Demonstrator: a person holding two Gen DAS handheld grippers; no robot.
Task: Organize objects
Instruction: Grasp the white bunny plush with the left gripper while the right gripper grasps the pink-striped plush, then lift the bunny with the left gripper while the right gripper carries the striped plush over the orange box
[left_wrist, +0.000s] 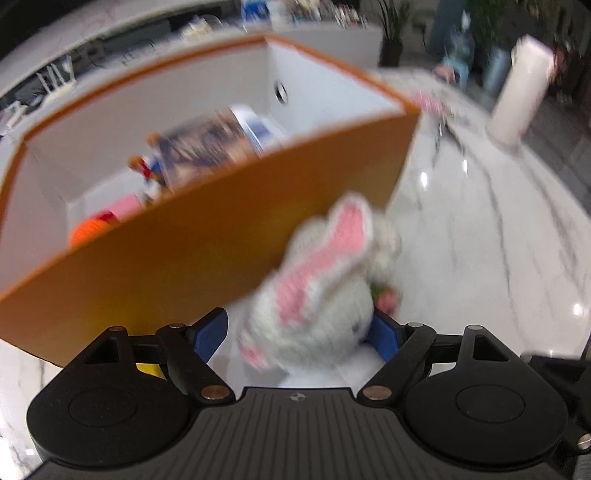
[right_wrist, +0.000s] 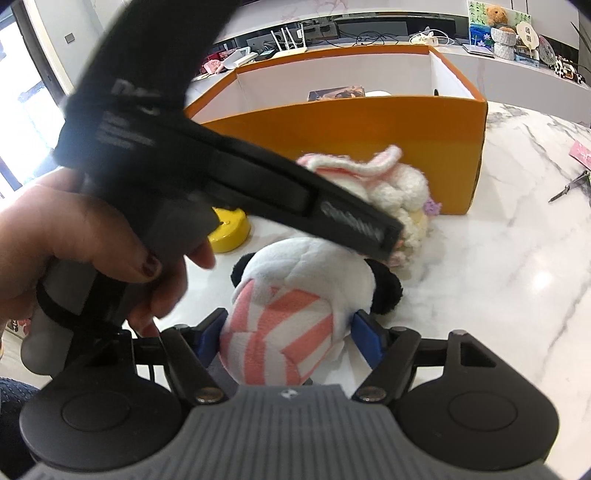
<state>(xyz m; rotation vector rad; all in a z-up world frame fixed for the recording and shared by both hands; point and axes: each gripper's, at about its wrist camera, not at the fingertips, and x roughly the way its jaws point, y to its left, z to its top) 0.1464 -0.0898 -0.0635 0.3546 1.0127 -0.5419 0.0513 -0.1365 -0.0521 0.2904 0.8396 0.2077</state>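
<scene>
My left gripper (left_wrist: 295, 332) is shut on a white knitted bunny (left_wrist: 317, 295) with pink ears and holds it just in front of the orange box (left_wrist: 221, 236). The view is blurred. The box has a white inside and holds a book (left_wrist: 207, 144), a small figure and orange and pink items. In the right wrist view my right gripper (right_wrist: 288, 332) is shut on a panda plush (right_wrist: 295, 295) in pink-striped clothes above the marble table (right_wrist: 498, 258). The left gripper's body (right_wrist: 221, 162) crosses that view, with the bunny (right_wrist: 388, 184) at its tip, by the box (right_wrist: 369, 129).
A yellow round object (right_wrist: 229, 229) lies on the table left of the panda. Scissors (right_wrist: 569, 186) and a pink card lie at the right. A paper towel roll (left_wrist: 521, 88) stands at the far right. A counter with clutter runs behind the box.
</scene>
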